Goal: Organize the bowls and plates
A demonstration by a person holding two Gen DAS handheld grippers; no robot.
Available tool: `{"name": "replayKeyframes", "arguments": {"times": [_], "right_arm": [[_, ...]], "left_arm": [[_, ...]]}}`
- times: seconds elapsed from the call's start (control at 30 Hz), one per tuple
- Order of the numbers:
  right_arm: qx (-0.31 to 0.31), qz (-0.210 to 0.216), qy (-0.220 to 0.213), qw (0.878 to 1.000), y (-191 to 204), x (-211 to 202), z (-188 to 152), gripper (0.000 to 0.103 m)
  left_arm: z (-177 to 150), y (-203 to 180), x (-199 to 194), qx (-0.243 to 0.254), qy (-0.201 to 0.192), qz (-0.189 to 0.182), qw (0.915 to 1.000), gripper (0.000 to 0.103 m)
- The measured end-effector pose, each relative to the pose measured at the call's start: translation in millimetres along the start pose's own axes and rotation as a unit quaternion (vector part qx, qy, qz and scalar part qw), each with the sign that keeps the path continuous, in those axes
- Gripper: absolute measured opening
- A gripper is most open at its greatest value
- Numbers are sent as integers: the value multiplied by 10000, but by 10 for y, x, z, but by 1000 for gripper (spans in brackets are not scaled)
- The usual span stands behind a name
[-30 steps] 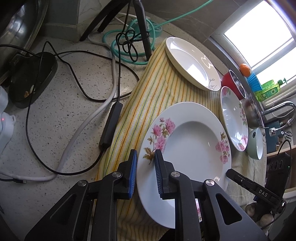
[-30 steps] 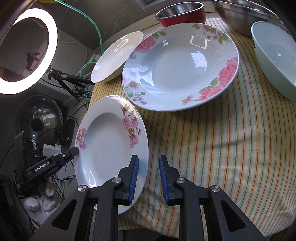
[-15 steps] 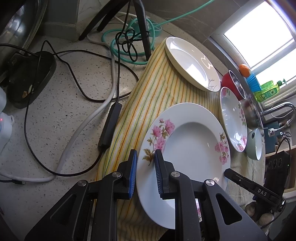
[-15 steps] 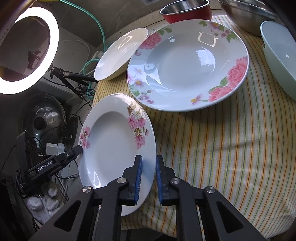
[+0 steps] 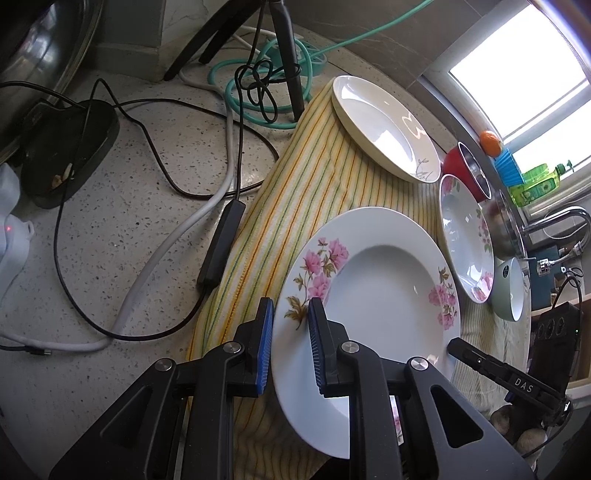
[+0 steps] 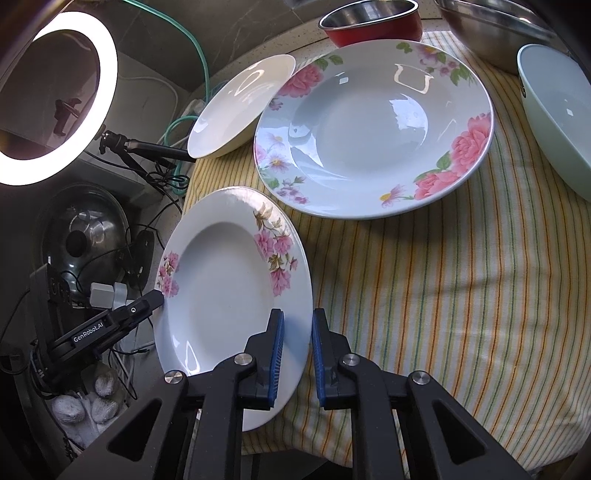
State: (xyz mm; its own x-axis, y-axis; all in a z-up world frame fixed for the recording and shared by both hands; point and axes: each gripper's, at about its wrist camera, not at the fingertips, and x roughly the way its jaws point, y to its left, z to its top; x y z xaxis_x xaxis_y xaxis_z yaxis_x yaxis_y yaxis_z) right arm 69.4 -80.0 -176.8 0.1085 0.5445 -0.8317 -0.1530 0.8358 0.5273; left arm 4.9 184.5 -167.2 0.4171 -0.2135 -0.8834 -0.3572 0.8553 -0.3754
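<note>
A white plate with pink flowers [image 5: 384, 295] lies at the near left corner of the striped cloth, partly over its edge. My left gripper [image 5: 290, 306] is shut on its rim beside the flower sprig. My right gripper [image 6: 297, 317] is shut on the opposite rim of the same plate [image 6: 221, 288]. Each view shows the other gripper's black tip at the plate's far rim: the right gripper [image 5: 454, 345] and the left gripper [image 6: 157, 297]. A larger rose-patterned plate [image 6: 373, 129] and a plain white plate [image 6: 240, 107] lie further back.
A pale green bowl [image 6: 557, 122], a red bowl [image 6: 371, 20] and a steel bowl [image 6: 491, 26] stand along the far side of the striped cloth [image 6: 424, 295]. Left of the cloth lie cables [image 5: 147, 229], a tripod [image 5: 284, 55], a lit ring light [image 6: 55, 96] and a pot lid [image 6: 85, 240].
My right gripper's fingers have come together onto the plate's rim, and the plate now sits a little nearer in its view. The left gripper has kept its hold unchanged.
</note>
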Motion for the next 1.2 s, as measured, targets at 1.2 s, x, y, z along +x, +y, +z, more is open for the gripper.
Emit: {"name": "replayKeyframes", "arguments": {"times": [1.2], "right_arm": [[166, -88, 97, 9998, -536, -420, -179, 14]], "left_arm": [[-489, -529, 52, 173, 291, 3, 9994, 17]]}}
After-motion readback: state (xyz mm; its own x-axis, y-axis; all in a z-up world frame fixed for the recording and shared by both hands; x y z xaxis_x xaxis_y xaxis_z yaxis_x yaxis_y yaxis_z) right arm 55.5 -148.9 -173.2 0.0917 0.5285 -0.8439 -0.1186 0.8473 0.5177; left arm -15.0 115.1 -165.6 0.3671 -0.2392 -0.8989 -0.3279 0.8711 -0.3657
